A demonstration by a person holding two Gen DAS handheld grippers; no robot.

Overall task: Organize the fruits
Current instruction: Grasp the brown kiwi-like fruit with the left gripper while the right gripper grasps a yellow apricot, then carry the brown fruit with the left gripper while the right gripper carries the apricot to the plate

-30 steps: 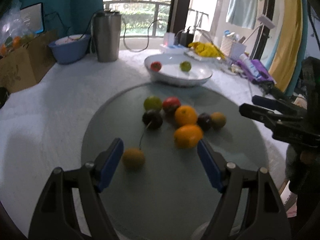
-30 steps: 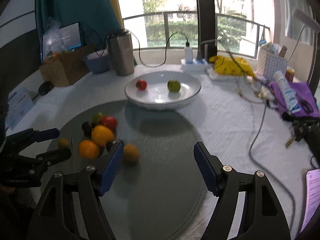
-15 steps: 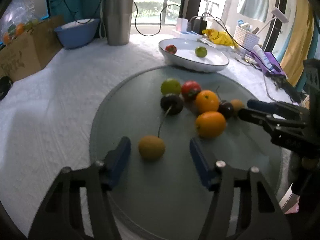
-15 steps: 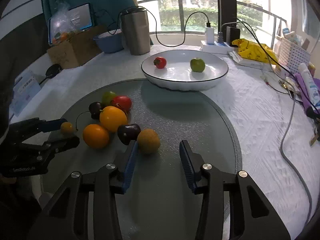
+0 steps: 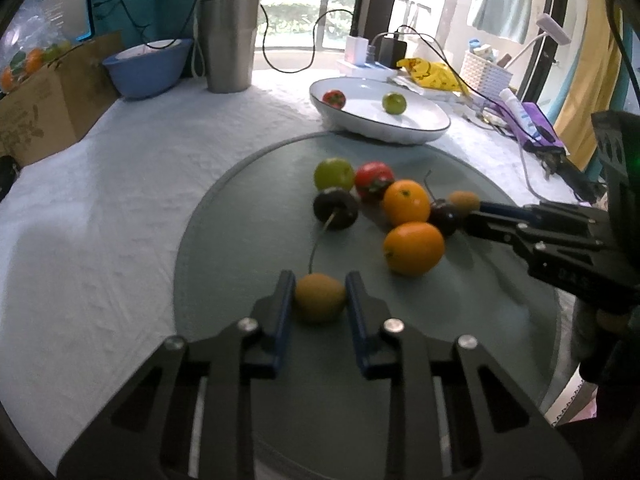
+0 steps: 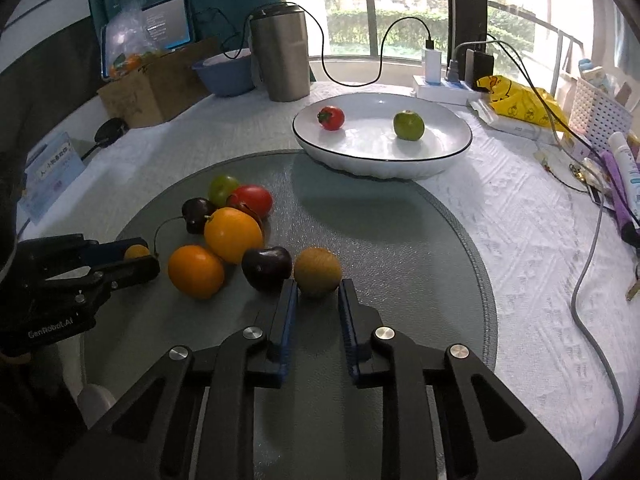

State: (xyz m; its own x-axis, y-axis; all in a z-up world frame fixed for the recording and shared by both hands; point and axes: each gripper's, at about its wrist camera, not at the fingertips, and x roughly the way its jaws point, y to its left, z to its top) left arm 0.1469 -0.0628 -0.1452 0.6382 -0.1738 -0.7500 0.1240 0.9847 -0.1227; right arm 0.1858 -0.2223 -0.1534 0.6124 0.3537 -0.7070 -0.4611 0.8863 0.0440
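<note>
On the round glass turntable [image 5: 224, 240] lie two oranges [image 5: 413, 247], two dark cherries [image 5: 335, 208], a green fruit [image 5: 333, 173], a red tomato [image 5: 373, 178] and two small brown fruits. My left gripper [image 5: 320, 280] is shut on one brown fruit [image 5: 319, 297], which rests on the glass. My right gripper [image 6: 317, 286] is closed around the other brown fruit [image 6: 317, 266], next to a cherry [image 6: 267, 267]. The white plate [image 6: 440, 152] behind holds a tomato [image 6: 331, 117] and a green fruit [image 6: 408, 125].
A steel tumbler [image 5: 228, 40], a blue bowl [image 5: 146, 66] and a cardboard box [image 5: 48, 100] stand at the back left. Chargers, cables, a yellow bag [image 6: 516, 100], a white basket and tubes [image 6: 624, 168] crowd the right side of the white tablecloth.
Both grippers have moved forward and closed from wide open, each onto its own small brown fruit.
</note>
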